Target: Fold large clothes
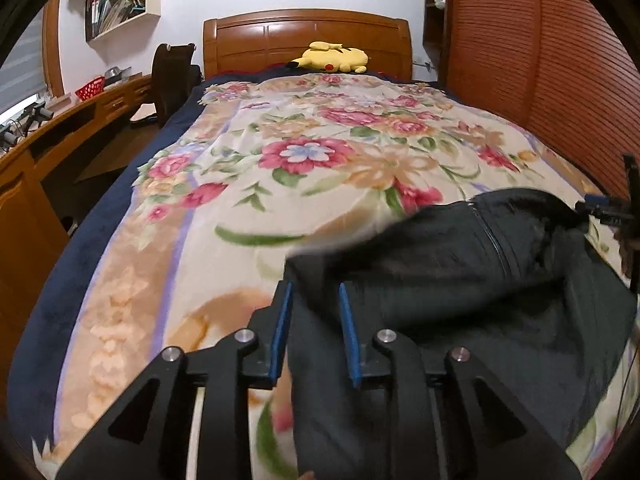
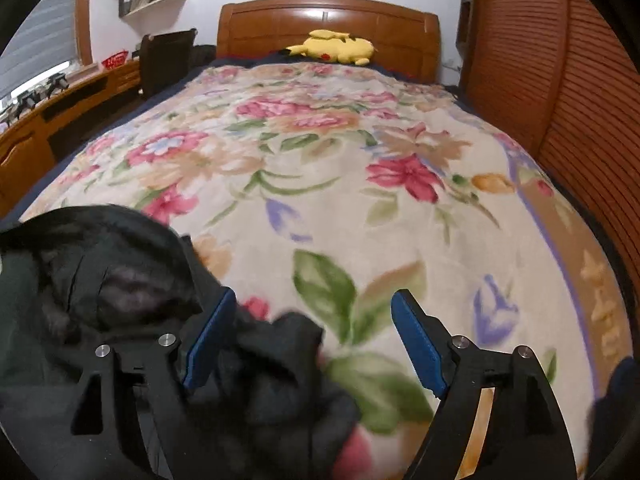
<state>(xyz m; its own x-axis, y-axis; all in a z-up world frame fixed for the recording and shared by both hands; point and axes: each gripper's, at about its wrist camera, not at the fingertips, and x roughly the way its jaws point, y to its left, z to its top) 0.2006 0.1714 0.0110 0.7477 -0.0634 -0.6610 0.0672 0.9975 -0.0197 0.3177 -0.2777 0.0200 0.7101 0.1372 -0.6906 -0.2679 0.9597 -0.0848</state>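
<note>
Jacket (image 1: 460,280) lies bunched at the bed's (image 1: 60,300) near edge; our left gripper (image 1: 316,312) straddles its hem loosely, right gripper (image 2: 312,320) gapes beside it.

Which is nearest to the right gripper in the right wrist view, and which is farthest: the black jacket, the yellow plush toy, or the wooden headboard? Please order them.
From the right gripper:
1. Black jacket, lying partly between its fingers, on the left.
2. Yellow plush toy, at the far end of the bed.
3. Wooden headboard, just behind the toy.
</note>
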